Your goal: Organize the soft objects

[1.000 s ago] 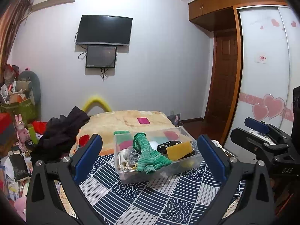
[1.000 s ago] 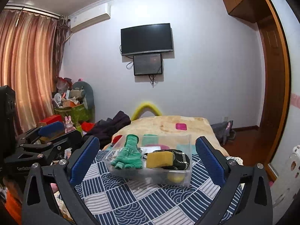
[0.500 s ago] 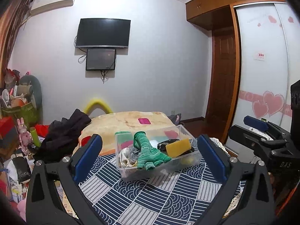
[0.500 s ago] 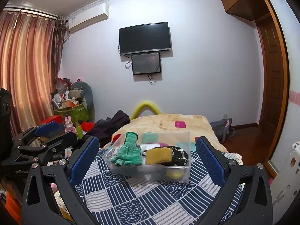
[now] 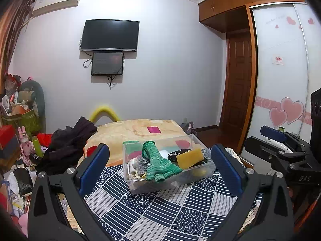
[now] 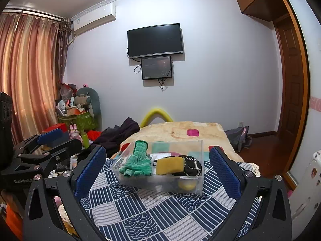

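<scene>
A clear plastic bin (image 5: 208, 168) (image 6: 198, 182) stands on a blue and white patterned cloth (image 5: 170, 210) (image 6: 144, 212). It holds a green knit glove (image 5: 158, 164) (image 6: 138, 161), a yellow sponge (image 5: 189, 157) (image 6: 169, 165), a black item with a chain (image 6: 191, 165), a yellow ball (image 6: 186, 184) and pale cloth items (image 5: 135, 167). My left gripper (image 5: 160, 172) is open and empty, short of the bin. My right gripper (image 6: 157, 172) is open and empty, also short of the bin. Each gripper shows at the edge of the other's view.
A bed with a beige blanket (image 5: 140, 128) lies behind the cloth, with a dark clothes pile (image 5: 68, 142) on its left. Cluttered toys and boxes (image 5: 18, 140) fill the left floor. A wardrobe (image 5: 280, 80) and wooden door (image 5: 238, 92) stand on the right.
Both grippers have risen and pulled back slightly, so the bin sits a little lower and smaller in view. Both stay open and empty.
</scene>
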`<action>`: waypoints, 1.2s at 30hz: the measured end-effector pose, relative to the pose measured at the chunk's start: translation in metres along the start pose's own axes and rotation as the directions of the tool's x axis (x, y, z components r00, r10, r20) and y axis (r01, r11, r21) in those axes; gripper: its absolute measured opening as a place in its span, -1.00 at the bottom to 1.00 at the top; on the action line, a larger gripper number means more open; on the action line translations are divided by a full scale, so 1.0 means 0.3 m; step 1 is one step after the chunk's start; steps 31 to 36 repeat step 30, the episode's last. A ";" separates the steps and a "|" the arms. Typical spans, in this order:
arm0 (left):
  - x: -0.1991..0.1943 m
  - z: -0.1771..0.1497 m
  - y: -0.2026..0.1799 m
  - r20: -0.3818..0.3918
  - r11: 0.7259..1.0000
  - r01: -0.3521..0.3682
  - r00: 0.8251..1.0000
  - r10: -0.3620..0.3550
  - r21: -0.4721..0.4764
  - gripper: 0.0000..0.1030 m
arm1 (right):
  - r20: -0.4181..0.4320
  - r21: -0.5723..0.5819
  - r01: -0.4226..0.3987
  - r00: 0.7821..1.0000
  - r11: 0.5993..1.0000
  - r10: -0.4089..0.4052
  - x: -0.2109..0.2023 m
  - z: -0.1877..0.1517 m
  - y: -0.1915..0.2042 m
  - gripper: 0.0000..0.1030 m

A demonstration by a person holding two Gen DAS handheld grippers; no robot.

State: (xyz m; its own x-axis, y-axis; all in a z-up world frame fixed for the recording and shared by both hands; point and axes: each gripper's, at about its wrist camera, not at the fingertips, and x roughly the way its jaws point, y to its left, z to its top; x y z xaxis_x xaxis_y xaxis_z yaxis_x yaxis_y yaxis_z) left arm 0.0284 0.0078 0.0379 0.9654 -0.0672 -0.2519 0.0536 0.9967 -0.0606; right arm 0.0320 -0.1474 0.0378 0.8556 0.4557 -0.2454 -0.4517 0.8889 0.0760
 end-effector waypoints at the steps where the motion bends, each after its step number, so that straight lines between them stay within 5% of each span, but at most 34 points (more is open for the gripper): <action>1: -0.001 0.000 0.000 -0.001 1.000 0.004 1.000 -0.004 0.000 0.99 | -0.001 -0.001 -0.001 1.000 1.000 0.001 0.001 0.001 0.000 0.99; 36: -0.035 0.011 -0.009 0.005 0.999 0.038 0.999 -0.038 -0.006 0.99 | -0.001 -0.005 0.003 1.000 1.000 -0.003 -0.020 0.003 0.003 0.99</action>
